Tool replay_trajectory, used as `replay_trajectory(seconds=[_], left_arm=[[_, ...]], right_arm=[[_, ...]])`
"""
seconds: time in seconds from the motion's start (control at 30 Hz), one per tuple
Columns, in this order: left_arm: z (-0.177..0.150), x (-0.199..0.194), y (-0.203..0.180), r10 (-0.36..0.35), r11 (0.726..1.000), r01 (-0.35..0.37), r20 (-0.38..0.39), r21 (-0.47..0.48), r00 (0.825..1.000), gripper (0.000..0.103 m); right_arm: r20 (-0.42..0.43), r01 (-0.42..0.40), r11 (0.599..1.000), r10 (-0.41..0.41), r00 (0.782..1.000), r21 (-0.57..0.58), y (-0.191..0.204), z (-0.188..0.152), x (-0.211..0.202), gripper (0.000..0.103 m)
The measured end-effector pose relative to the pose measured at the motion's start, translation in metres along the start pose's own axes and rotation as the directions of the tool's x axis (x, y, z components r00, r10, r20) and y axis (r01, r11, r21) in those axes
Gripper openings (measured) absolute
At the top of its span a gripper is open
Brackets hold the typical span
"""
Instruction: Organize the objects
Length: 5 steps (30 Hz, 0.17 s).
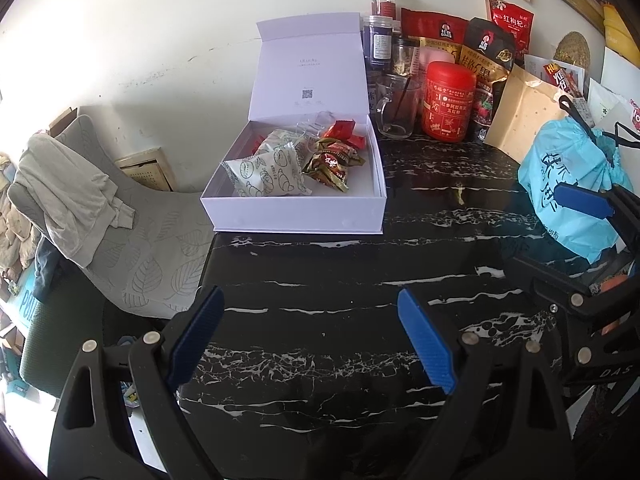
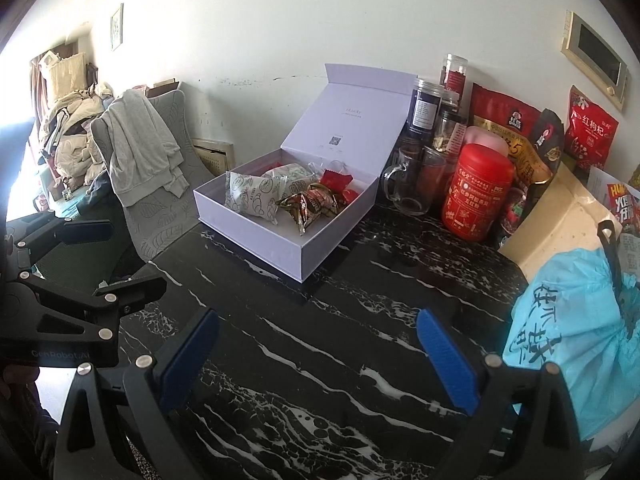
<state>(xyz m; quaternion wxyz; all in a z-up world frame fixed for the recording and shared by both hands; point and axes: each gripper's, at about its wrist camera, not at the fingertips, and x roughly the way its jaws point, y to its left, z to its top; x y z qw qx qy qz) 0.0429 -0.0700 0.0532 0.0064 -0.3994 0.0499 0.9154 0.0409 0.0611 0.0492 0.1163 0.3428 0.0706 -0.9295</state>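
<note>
White box (image 1: 296, 208) open, snack packets (image 1: 280, 168) inside.

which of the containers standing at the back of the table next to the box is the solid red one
The red canister right of the glass mug. It is opaque red all over with a red lid; the jars behind it are see-through with labels, and the mug is clear glass.
</note>
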Motion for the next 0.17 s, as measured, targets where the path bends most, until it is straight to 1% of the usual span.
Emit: replay_trajectory(seconds=[0.17], left_arm=[[-0.0011, 0.0018, -0.0014, -0.002, 1.000, 0.002, -0.004, 0.001, 1.000, 0.088]], right_arm=[[-0.003, -0.001, 1.000, 0.001, 1.000, -0.001, 0.0002, -0.0004, 0.0008, 0.100]])
